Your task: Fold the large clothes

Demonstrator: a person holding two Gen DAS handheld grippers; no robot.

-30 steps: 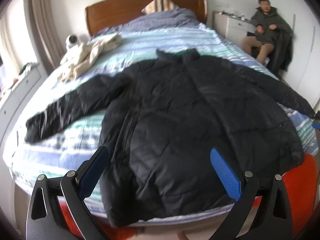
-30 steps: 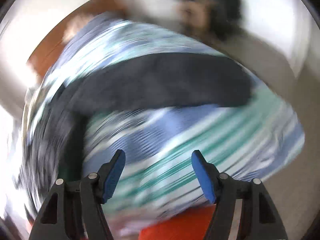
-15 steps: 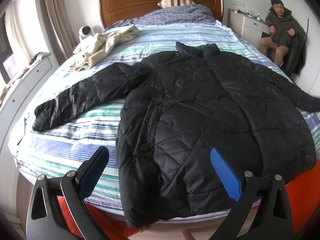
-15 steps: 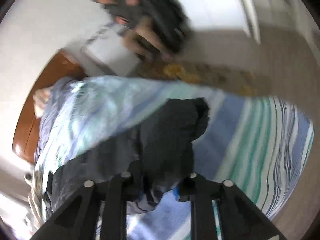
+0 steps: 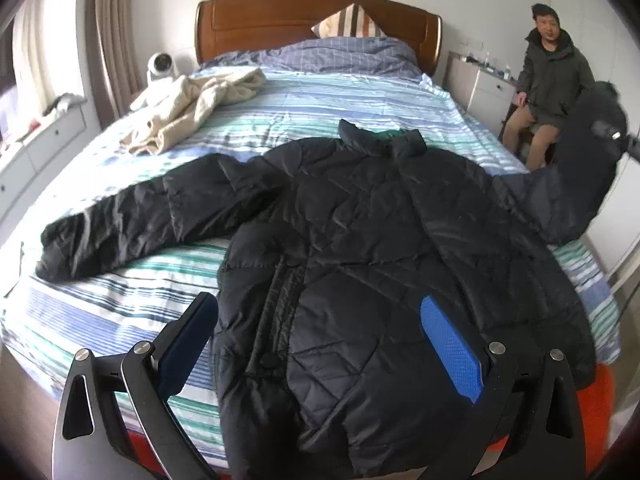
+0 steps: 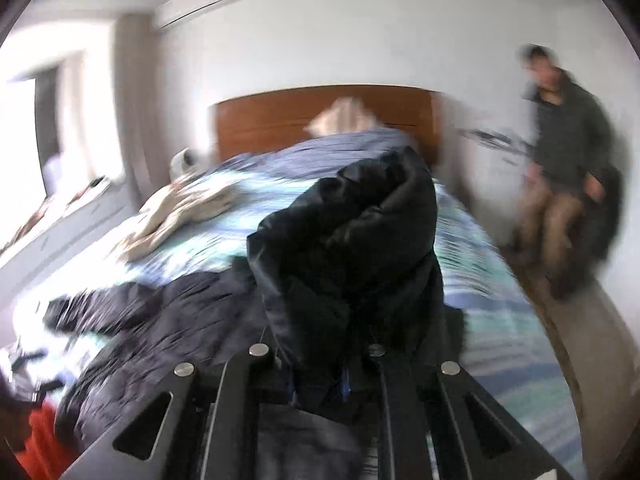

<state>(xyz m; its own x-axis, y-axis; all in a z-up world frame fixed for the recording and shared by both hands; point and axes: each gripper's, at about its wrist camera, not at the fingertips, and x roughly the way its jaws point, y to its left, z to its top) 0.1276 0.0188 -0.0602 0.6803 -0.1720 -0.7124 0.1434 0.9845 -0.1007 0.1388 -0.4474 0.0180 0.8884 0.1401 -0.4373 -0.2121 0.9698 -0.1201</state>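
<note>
1. We are folding the first sleeve in — right gripper [image 6: 320, 384] is pinching the sleeve cuff [image 6: 352, 224] of the black jacket [image 5: 380, 260], jaws pressed on fabric and lifting it; left gripper [image 5: 320, 344] is hanging spread over the hem, holding nothing.
2. Next we are needing to carry the cuff across the chest; a clean crease at the shoulder matters.
3. Jacket is lying front-up on the striped bed [image 5: 340, 92]; collar is pointing to the headboard [image 5: 312, 20], long axis running hem to collar — the other sleeve [image 5: 132, 220] is stretching out sideways.

One black jacket [image 5: 360, 264], one cream garment [image 5: 192, 108], one striped pillow [image 5: 348, 24], one person [image 5: 552, 80].
</note>
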